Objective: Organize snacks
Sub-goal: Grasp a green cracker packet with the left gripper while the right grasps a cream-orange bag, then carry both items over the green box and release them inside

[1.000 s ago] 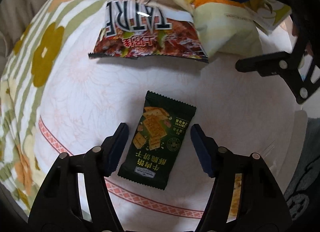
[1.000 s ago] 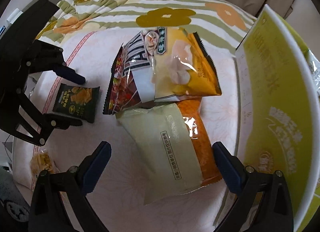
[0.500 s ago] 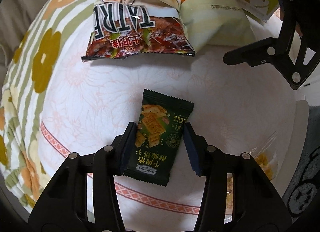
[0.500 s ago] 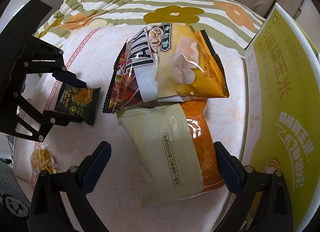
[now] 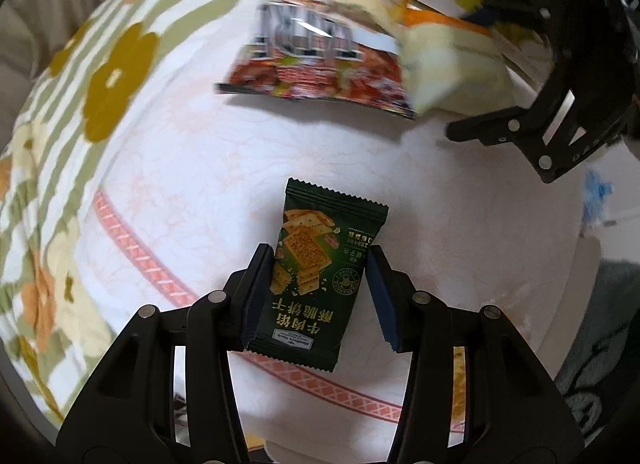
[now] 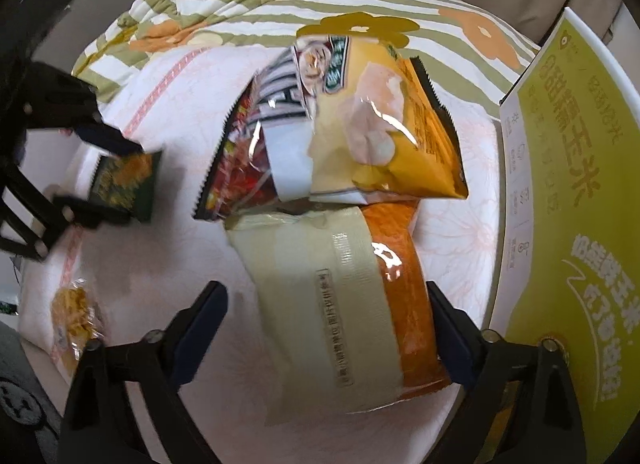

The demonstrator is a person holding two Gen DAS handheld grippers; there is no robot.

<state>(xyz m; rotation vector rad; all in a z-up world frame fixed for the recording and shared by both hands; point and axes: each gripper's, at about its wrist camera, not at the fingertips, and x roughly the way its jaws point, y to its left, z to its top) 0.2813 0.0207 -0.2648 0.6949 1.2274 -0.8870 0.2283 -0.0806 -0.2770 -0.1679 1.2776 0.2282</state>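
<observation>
Between the left gripper's (image 5: 320, 296) closed-in fingers sits a green packet (image 5: 320, 276), clamped; right gripper (image 6: 324, 328) gapes around a cream bag (image 6: 320, 288).

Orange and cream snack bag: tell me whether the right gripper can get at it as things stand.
Probably yes. The right gripper is open, its fingers either side of the orange and cream snack bag. Only the yellow chip bag overlaps the far end.

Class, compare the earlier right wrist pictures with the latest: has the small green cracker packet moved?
Yes. The green cracker packet, gripped by the left gripper, has shifted away from the red chip bag, leaving a wider strip of cloth between them.
</observation>
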